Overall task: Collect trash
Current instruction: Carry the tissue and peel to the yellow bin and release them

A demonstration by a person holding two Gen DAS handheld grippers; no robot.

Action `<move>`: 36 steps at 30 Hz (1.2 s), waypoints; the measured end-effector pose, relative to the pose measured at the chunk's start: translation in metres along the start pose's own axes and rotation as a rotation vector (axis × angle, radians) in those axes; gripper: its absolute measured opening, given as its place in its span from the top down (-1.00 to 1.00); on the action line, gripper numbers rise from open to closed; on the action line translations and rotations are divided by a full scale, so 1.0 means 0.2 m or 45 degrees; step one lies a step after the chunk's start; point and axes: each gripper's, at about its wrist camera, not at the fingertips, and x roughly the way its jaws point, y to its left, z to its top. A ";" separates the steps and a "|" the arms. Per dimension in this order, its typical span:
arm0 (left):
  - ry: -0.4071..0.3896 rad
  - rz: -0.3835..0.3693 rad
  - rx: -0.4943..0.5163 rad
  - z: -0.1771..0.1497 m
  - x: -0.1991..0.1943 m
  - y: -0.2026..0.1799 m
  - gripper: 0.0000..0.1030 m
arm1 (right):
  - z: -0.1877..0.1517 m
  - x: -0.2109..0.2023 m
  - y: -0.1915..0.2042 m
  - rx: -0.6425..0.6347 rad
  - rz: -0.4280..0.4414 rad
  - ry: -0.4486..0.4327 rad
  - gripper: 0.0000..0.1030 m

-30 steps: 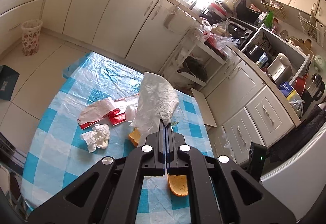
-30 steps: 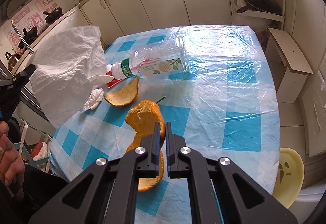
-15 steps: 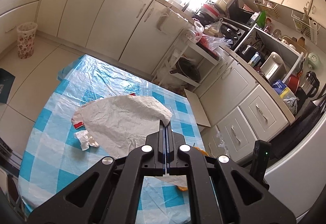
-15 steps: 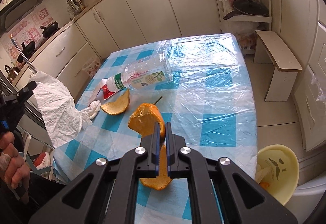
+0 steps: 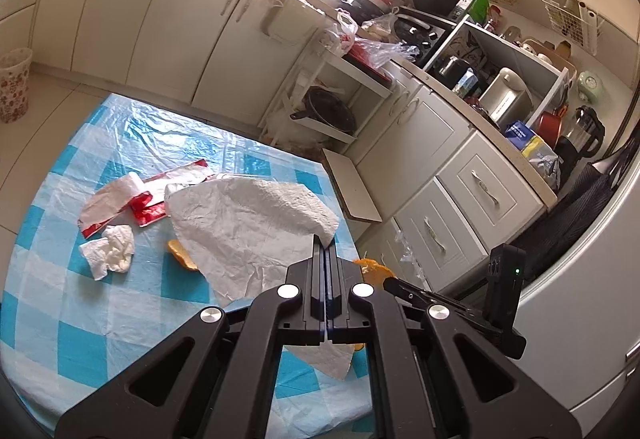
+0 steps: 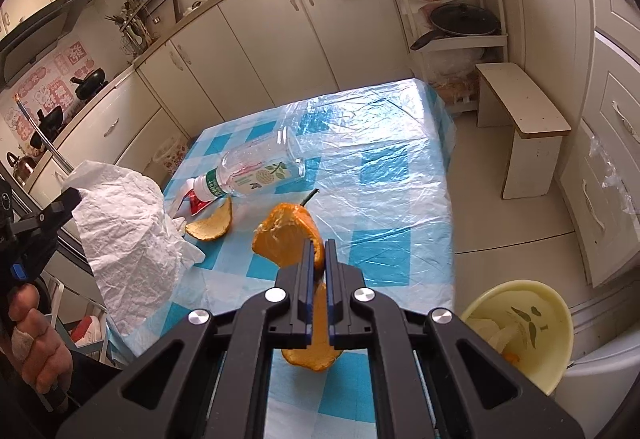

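My left gripper [image 5: 325, 241] is shut on a large white paper towel [image 5: 248, 227] that hangs above the checked table [image 5: 80, 319]; the same towel [image 6: 128, 239] shows at the left of the right wrist view. My right gripper [image 6: 319, 245] is shut on a long orange peel [image 6: 286, 235], lifted off the table. On the cloth lie a second orange peel [image 6: 212, 225], a clear plastic bottle [image 6: 260, 169], a crumpled tissue [image 5: 114, 251] and a red-and-white wrapper [image 5: 124, 201].
A pale yellow bin [image 6: 520, 331] with scraps inside stands on the floor by the table's right edge. A small white stool [image 6: 520, 127] sits beyond it. Cream cabinets [image 5: 168, 23] line the walls. A patterned basket [image 5: 14, 83] stands far left.
Both grippers drew back and rose with their loads. The peel came off the table, and the yellow bin came into the right view. The towel swung and spread out under the left gripper.
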 end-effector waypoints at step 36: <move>0.460 -0.340 0.113 -0.57 0.90 -1.01 0.98 | -0.16 -0.42 -0.84 0.351 -0.356 -0.122 0.88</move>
